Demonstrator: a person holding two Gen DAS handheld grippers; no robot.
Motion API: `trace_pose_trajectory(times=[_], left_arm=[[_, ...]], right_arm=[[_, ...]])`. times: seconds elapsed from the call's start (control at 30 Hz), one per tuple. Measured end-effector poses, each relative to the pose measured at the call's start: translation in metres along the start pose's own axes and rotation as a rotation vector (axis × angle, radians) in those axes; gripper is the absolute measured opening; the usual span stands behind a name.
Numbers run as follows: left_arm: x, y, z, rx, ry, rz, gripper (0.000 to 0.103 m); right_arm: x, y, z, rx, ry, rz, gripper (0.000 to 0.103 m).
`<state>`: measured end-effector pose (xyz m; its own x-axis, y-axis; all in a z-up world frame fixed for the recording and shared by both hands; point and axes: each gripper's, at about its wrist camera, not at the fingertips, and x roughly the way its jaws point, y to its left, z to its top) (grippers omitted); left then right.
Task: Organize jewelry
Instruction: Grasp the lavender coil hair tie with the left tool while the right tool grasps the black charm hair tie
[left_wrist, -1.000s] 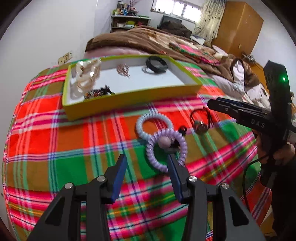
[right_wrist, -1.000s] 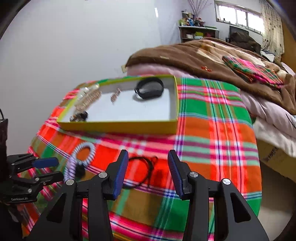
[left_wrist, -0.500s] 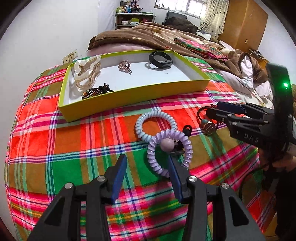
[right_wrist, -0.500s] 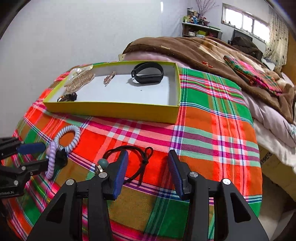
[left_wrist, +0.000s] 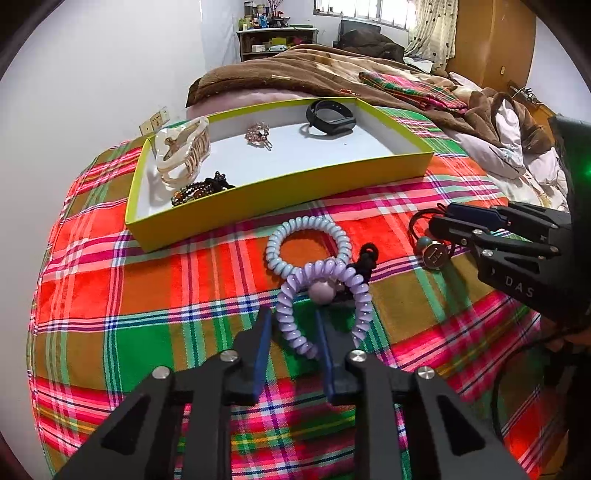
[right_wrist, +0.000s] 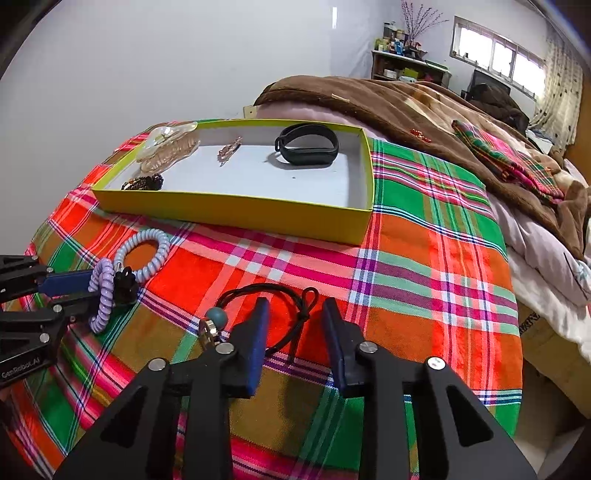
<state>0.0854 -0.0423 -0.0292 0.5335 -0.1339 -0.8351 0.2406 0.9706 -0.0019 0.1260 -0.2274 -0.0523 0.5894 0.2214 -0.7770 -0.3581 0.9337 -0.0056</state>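
Observation:
A purple spiral hair tie (left_wrist: 295, 325) with a round bead lies on the plaid cloth; its near coil sits between the open fingers of my left gripper (left_wrist: 291, 350). It overlaps a pale blue spiral tie (left_wrist: 308, 240). A black cord necklace (right_wrist: 273, 314) with a teal bead and round pendant lies under my right gripper (right_wrist: 295, 339), which is open with the cord's right loop between its fingers. The yellow tray (left_wrist: 280, 195) behind holds a clear claw clip, a brooch, a dark bead bracelet and a black wristband (left_wrist: 332, 118).
A bed with a brown blanket (right_wrist: 424, 107) and a folded plaid cloth lies beyond the tray. The white wall stands to the left. The cloth's right edge drops off near a cardboard box (right_wrist: 535, 332).
Both grippers have moved forward and down. The purple tie's near coil now sits between my left fingers, and the black cord now lies between my right fingers. Both stay open.

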Motion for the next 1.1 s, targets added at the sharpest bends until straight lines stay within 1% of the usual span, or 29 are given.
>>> trace_pose_trajectory(times=[0.07, 0.13, 0.23, 0.63, 1.1], left_arm=[[0.0, 0.001, 0.0, -0.007, -0.002, 0.005, 0.018], [0.0, 0.003, 0.0, -0.013, -0.003, 0.007, 0.012], [-0.001, 0.004, -0.001, -0.016, -0.006, 0.002, 0.011], [-0.01, 0.011, -0.003, -0.051, -0.044, -0.042, 0.01], [-0.025, 0.021, 0.002, -0.088, -0.083, -0.05, 0.01]], right_arm=[[-0.001, 0.0, -0.001, 0.003, 0.0, -0.002, 0.013], [0.0, 0.001, -0.001, 0.003, 0.003, -0.002, 0.012], [-0.001, 0.001, -0.002, 0.007, 0.002, 0.003, 0.007], [-0.012, -0.003, -0.005, 0.05, -0.037, 0.012, 0.006], [-0.035, -0.003, 0.0, 0.075, -0.104, 0.032, 0.006]])
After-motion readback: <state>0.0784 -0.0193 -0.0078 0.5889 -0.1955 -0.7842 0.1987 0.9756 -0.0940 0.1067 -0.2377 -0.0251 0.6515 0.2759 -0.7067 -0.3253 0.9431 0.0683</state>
